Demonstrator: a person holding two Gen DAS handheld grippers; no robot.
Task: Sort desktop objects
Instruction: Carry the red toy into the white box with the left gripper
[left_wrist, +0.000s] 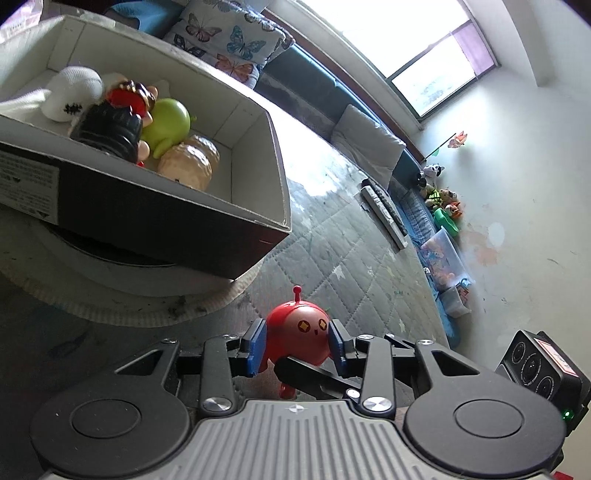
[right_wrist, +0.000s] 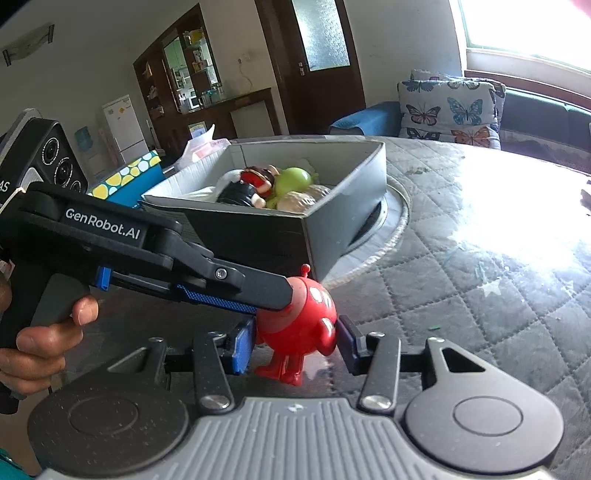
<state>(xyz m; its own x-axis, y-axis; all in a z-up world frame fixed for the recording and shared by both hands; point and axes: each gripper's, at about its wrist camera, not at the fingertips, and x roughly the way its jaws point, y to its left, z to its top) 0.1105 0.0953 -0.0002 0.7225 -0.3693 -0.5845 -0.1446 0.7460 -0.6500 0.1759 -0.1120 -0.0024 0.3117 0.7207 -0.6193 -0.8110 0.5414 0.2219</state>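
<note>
A round red toy figure (left_wrist: 297, 334) with an antenna and small legs stands between the blue pads of my left gripper (left_wrist: 297, 345), which is shut on its sides. In the right wrist view the same red toy (right_wrist: 299, 325) sits between the pads of my right gripper (right_wrist: 295, 345), whose jaws stand close around it; I cannot tell whether both touch. The left gripper (right_wrist: 273, 299) reaches in from the left and clamps the toy's upper body. An open cardboard box (left_wrist: 255, 122) (right_wrist: 343, 206) behind holds a green figure (left_wrist: 166, 123), a white ball, a black item and tan shells.
The box rests on a round turntable (left_wrist: 122, 295) on a quilted grey table cover (left_wrist: 332, 251). A remote (left_wrist: 384, 214) lies further away on the cover. A butterfly cushion (right_wrist: 450, 110) and sofa stand behind the table. A hand (right_wrist: 40, 343) holds the left gripper's handle.
</note>
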